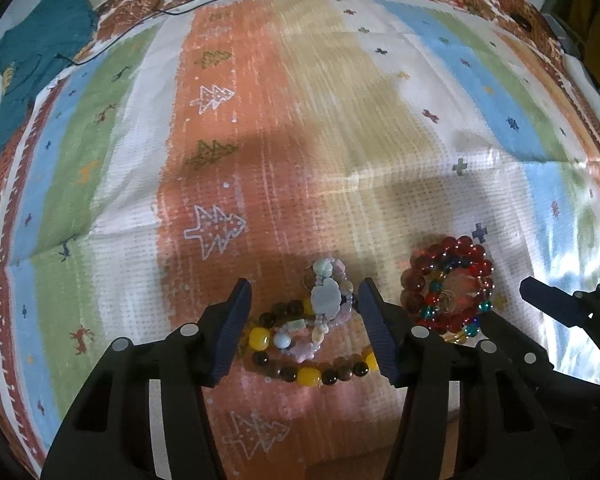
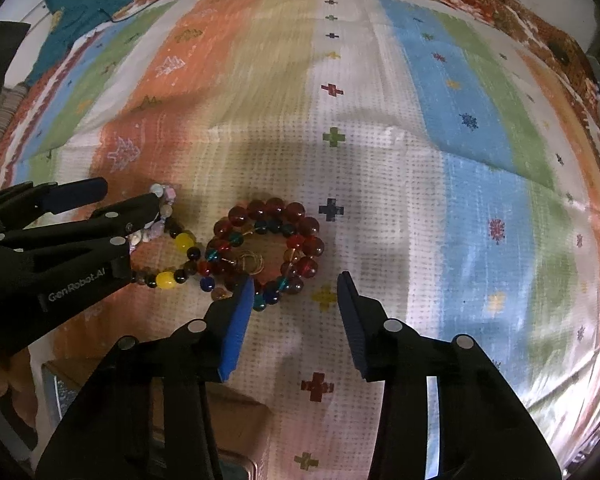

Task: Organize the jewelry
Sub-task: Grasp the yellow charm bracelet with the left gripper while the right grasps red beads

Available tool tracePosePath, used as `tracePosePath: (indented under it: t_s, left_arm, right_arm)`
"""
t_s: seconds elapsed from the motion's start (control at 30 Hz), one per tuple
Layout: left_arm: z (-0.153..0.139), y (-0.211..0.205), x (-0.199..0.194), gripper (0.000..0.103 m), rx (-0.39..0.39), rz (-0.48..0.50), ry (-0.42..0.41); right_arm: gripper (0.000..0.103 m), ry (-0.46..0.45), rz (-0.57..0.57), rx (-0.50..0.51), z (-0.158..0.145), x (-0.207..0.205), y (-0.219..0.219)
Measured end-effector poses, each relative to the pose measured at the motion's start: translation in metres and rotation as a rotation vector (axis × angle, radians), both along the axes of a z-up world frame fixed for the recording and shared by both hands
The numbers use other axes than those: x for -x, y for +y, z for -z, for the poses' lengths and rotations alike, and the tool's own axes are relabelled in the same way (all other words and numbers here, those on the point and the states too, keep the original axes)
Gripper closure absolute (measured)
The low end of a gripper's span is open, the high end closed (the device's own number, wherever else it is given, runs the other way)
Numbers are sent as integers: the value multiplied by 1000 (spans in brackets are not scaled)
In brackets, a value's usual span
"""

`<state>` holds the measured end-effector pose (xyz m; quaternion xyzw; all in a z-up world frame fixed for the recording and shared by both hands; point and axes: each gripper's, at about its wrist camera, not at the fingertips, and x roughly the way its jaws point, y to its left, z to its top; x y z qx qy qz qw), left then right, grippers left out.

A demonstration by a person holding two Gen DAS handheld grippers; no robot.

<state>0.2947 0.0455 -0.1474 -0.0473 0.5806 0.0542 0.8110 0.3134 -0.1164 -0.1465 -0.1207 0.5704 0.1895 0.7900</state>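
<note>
The left tool [image 1: 304,328] is held apart w/ the pale bead bracelet [image 1: 328,300] btwn its tips, not pinched. The right tool [image 2: 296,312] is apart too; the red bead bracelet [image 2: 268,240] sits just past its left tip. Each should be centred, then squeezed slowly.

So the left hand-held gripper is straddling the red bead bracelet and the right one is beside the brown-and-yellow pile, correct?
Reversed. In the left wrist view the left hand-held gripper straddles the brown-and-yellow bracelet with the pastel one; the right wrist view shows the right hand-held gripper beside the red bead bracelet.
</note>
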Motion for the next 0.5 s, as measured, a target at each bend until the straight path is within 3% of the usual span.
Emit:
tracePosePath:
  t_s: [0.3, 0.4, 0.5]
  left_arm:
    - [13, -2, -9, 62, 18, 15, 35]
    - [16, -3, -10, 78, 24, 28, 46]
    - [16, -4, -10, 80, 28, 30, 45]
  right_arm:
    - [77, 27, -10, 4, 10, -6, 3]
    - [87, 28, -19, 17, 13, -6, 5]
    - [91, 25, -25, 31, 15, -6, 5]
